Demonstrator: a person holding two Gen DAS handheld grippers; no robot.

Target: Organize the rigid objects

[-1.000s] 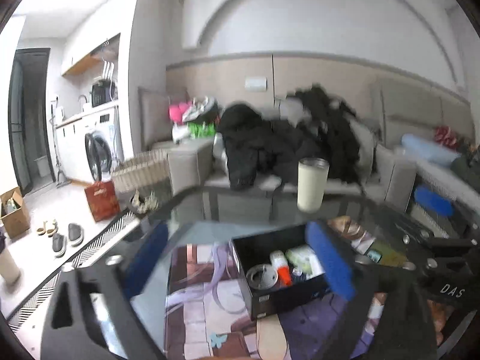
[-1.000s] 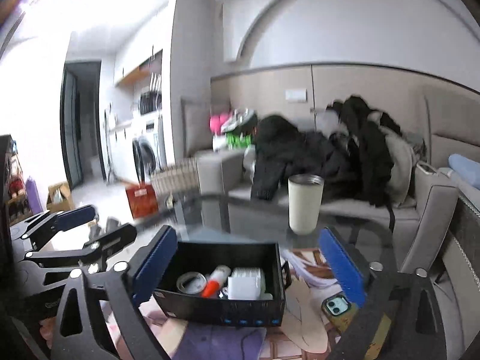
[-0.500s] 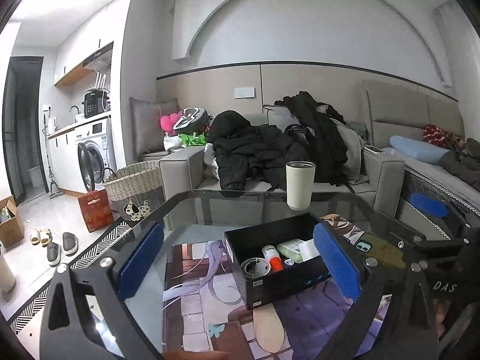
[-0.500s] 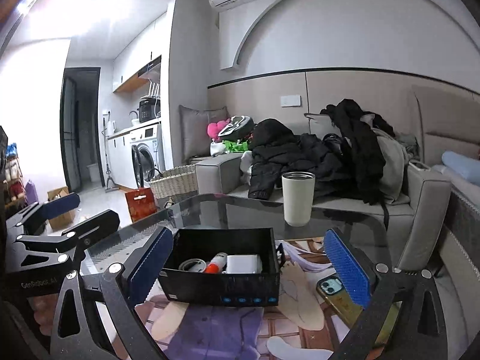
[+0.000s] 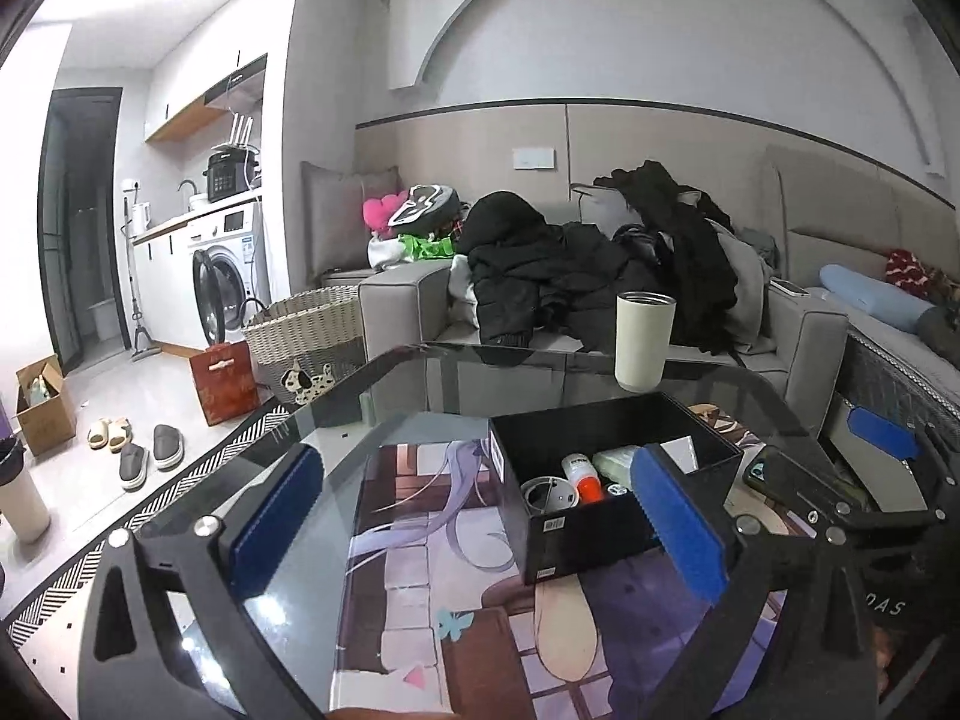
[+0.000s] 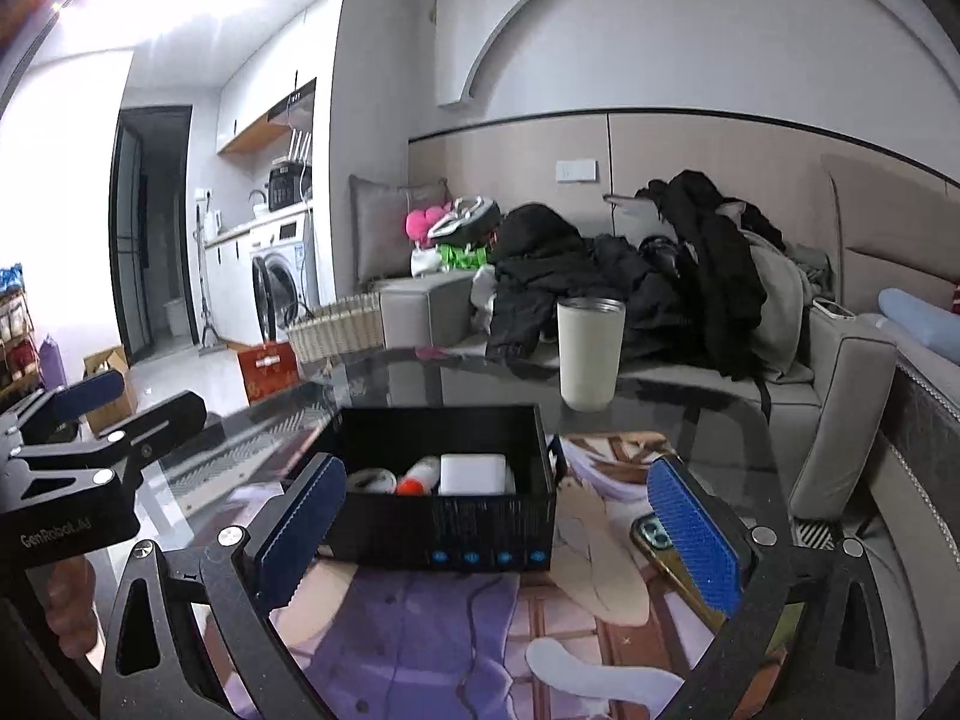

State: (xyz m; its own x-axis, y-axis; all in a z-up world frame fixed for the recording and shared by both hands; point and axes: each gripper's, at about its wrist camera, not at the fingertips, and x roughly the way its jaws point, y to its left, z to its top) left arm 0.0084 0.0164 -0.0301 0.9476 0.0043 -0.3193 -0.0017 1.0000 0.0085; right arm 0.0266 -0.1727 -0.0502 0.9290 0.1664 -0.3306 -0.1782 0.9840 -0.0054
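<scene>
Half the black box point(image 6: 444, 516)'s contents hide behind its front wall.

You have a black box point(image 6: 444, 516) holding an orange-tipped white tube point(image 6: 417, 477) and a white block point(image 6: 474, 474), a cream tumbler point(image 6: 590, 354) with a steel rim, blue ribbed pads point(image 6: 696, 534) on black gripper frames, and a purple illustrated mat point(image 6: 420, 630) under dark glass.
</scene>
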